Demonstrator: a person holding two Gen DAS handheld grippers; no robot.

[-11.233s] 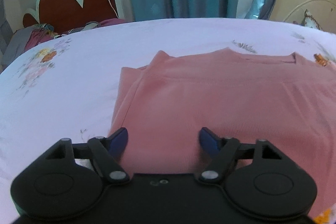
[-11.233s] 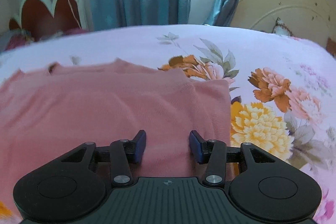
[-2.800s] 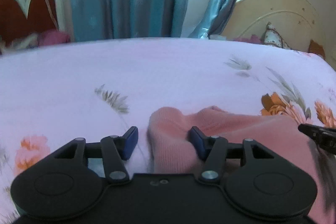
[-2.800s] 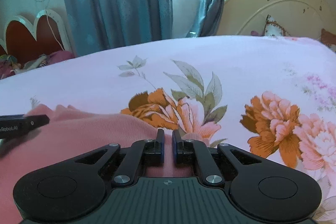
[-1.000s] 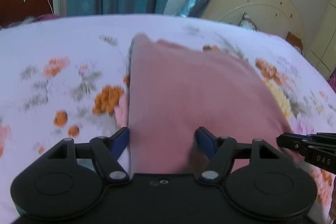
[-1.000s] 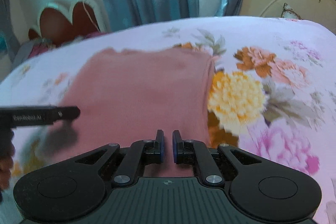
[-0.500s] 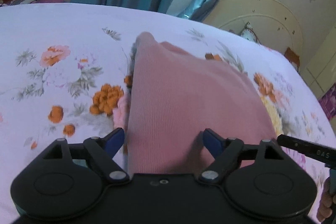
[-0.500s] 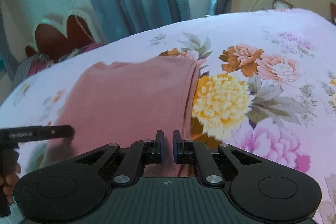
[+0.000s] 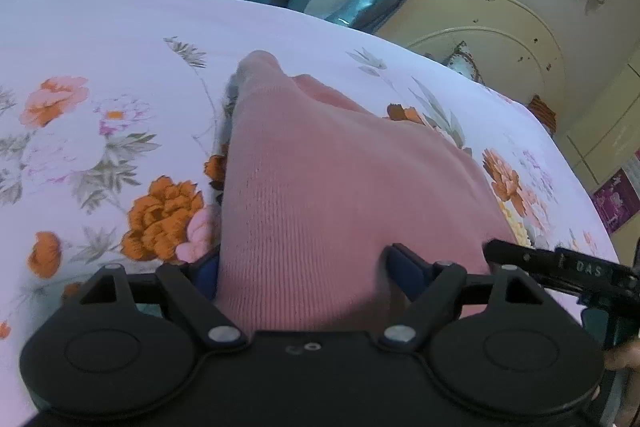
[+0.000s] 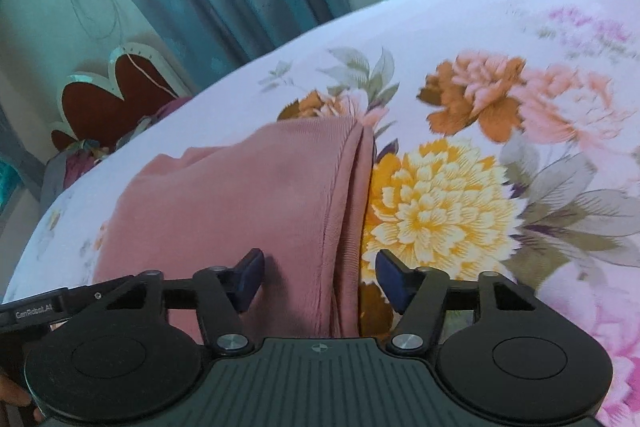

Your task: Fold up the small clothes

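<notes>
Floral bedsheet (image 9: 100,39), folded pink garment (image 9: 320,187), right gripper (image 10: 319,277) opening

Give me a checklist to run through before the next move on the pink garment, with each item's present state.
1. Right gripper letting go: ok, its jaws are opening, pads off the cloth, though the pink garment's right edge lies between them.
2. Left gripper released: ok, jaws stand wide; the garment's near end lies between them, unpinched.
3. Garment resting on the floral bedsheet: ok, it lies flat as a folded stack.
4. Right edge layers aligned: ok, they run stacked together in the right wrist view.
5. Far end tidy: not ok, it bunches into a small hump in the left wrist view.
6. Near edge square: cannot tell, both gripper bodies hide it.
</notes>
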